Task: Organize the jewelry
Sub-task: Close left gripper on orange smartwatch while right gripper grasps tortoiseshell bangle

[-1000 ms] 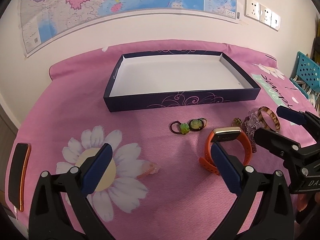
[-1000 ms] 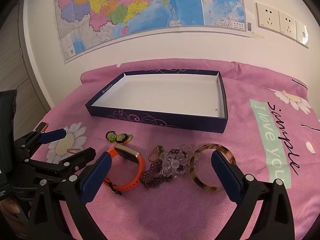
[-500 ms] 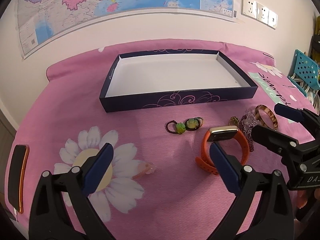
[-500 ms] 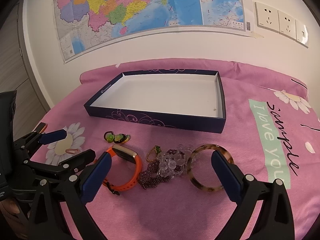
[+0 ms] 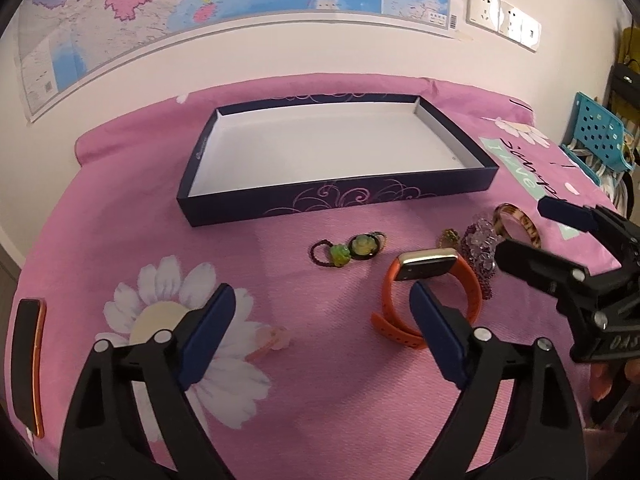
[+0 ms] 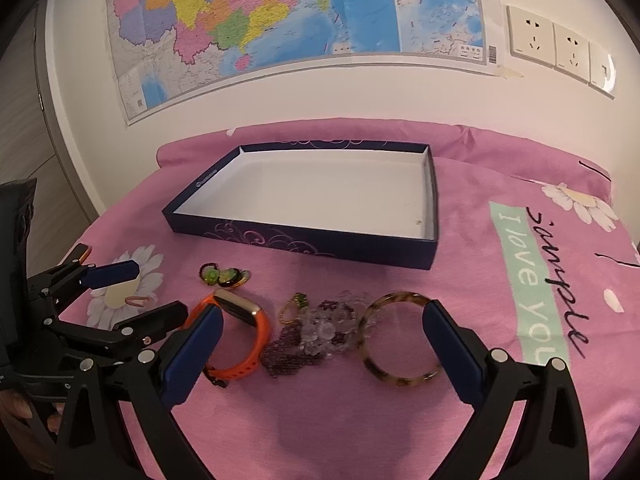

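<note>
A shallow navy box (image 5: 340,200) with a white inside lies open and empty on the pink cloth; it also shows in the right wrist view (image 6: 304,242). In front of it lie a green bead hair tie (image 5: 346,250), an orange watch (image 5: 432,280), a purple and clear bead bracelet (image 6: 316,332), a small gold ring (image 6: 290,310) and a tortoiseshell bangle (image 6: 400,338). A small pink ring (image 5: 272,342) lies on the daisy print. My left gripper (image 5: 320,328) is open and empty, near the watch. My right gripper (image 6: 320,344) is open and empty, over the beads.
A phone in an orange case (image 5: 26,364) lies at the cloth's left edge. A wall with a map (image 6: 280,20) stands behind the box. A blue perforated basket (image 5: 600,140) stands off to the right.
Both grippers have drifted slightly. In the right wrist view the jewelry sits further left and lower. Nothing was picked up.
</note>
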`<state>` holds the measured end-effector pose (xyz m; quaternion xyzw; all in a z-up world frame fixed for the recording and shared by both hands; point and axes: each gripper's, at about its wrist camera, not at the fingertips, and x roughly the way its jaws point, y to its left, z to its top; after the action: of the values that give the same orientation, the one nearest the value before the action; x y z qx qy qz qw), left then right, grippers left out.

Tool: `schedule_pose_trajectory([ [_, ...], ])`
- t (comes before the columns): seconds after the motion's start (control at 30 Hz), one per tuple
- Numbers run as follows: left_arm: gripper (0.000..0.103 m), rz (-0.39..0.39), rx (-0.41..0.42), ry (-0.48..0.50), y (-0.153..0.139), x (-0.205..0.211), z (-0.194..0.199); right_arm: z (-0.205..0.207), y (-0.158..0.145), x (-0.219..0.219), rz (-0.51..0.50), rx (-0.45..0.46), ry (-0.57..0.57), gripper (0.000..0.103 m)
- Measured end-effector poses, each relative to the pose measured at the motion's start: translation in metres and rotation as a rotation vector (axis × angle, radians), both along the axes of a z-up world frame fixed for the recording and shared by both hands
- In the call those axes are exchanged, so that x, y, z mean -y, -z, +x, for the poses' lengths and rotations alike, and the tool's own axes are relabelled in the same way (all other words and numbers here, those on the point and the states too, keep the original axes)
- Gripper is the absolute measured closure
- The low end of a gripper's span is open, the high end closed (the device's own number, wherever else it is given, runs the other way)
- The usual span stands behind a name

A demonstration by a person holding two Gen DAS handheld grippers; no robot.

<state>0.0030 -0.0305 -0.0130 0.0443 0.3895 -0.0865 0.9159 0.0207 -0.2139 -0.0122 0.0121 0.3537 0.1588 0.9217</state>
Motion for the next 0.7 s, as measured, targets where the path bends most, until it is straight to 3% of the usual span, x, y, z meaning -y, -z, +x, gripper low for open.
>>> schedule_pose_trajectory([
  [0.23,0.027,-0.035,-0.032,0.103,0.001,0.011,0.001,0.011,0.005,0.034,-0.023,-0.045,0.073,0.020],
  [0.4,0.046,-0.034,-0.079,0.150,0.009,0.019,0.010,0.022,0.016,0.050,-0.002,-0.121,0.069,0.045],
  [0.63,0.051,-0.060,-0.139,0.187,0.018,0.023,0.024,0.032,0.025,0.050,-0.021,-0.165,0.045,0.066],
  [0.7,0.057,-0.046,-0.139,0.190,0.019,0.025,0.026,0.034,0.025,0.050,-0.033,-0.165,0.044,0.073],
])
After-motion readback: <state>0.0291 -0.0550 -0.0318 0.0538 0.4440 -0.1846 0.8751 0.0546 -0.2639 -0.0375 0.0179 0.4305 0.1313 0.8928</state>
